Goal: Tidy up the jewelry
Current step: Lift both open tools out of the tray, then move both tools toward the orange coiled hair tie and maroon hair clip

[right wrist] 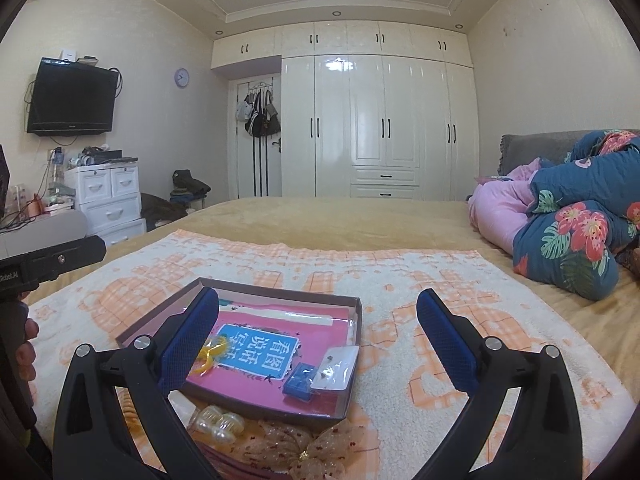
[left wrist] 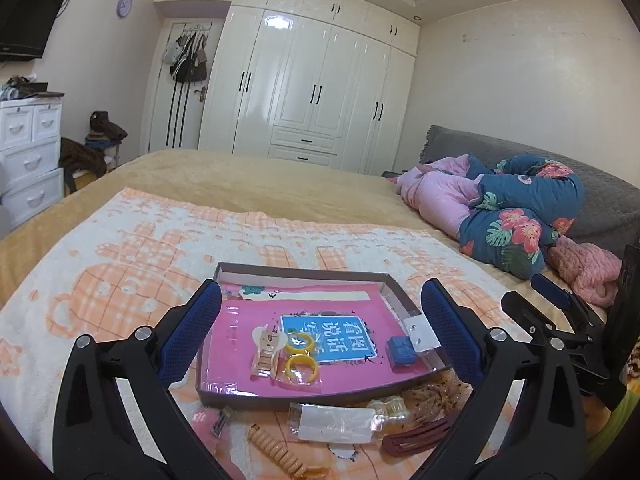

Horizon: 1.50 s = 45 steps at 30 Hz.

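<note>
We hold our left gripper (left wrist: 320, 332) wide open with nothing in it, and our right gripper (right wrist: 318, 340) is wide open and empty too. Both hang just above the shallow cardboard box (left wrist: 304, 402), because that is where the small things are meant to go. The box sits on the peach and white towel (left wrist: 120, 264) on the bed, so nothing rolls away. Inside it lies a pink book (left wrist: 240, 320), which makes a flat floor for the little things. On the book we see a clear hair claw clip (left wrist: 266, 346), two yellow rings (left wrist: 302, 356) in a clear bag just beside it, a small blue box (left wrist: 400, 352) at 3 o'clock, and a clear earring packet (right wrist: 336, 368) leaning on the box wall. These look sorted already. Other things wait outside the box at 6 o'clock, near us: a clear flat packet (left wrist: 336, 422), a tan coil hair tie (left wrist: 276, 452), a dark red hair comb (left wrist: 416, 438), a pearl hair clip (right wrist: 218, 424) and a gauzy bow (right wrist: 316, 446). We think our open grippers are ready to pick one of these next, though we cannot tell which.
</note>
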Each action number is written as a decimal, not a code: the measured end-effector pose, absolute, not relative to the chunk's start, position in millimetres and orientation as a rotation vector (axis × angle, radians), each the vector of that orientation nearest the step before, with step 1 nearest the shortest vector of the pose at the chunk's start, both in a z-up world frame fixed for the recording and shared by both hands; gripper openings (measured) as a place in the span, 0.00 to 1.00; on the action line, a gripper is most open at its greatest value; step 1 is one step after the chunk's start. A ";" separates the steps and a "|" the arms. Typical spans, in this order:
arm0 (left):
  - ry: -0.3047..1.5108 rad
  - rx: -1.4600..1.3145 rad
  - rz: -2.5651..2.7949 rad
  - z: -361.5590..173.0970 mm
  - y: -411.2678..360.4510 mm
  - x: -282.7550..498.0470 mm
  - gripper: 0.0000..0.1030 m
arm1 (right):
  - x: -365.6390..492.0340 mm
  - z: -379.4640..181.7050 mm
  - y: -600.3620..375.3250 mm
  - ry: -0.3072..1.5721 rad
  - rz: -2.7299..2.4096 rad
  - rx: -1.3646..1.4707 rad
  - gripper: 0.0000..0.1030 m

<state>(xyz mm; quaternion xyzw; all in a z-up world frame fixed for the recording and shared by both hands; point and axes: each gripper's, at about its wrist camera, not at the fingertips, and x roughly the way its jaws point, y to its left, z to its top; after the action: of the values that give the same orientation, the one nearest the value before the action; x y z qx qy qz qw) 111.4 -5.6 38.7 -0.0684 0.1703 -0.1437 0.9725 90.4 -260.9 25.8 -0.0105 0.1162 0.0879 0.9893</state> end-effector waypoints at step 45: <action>0.685 -0.109 -0.176 -37.2 27.1 85.4 0.89 | 39.9 -42.9 -208.2 0.464 0.359 -0.280 0.94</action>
<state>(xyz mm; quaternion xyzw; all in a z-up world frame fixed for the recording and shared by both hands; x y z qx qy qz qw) 85.4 27.1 -37.2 -0.0533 0.3351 -0.0861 0.9367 39.9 -208.2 -42.9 -0.1373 0.2278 0.1763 0.9477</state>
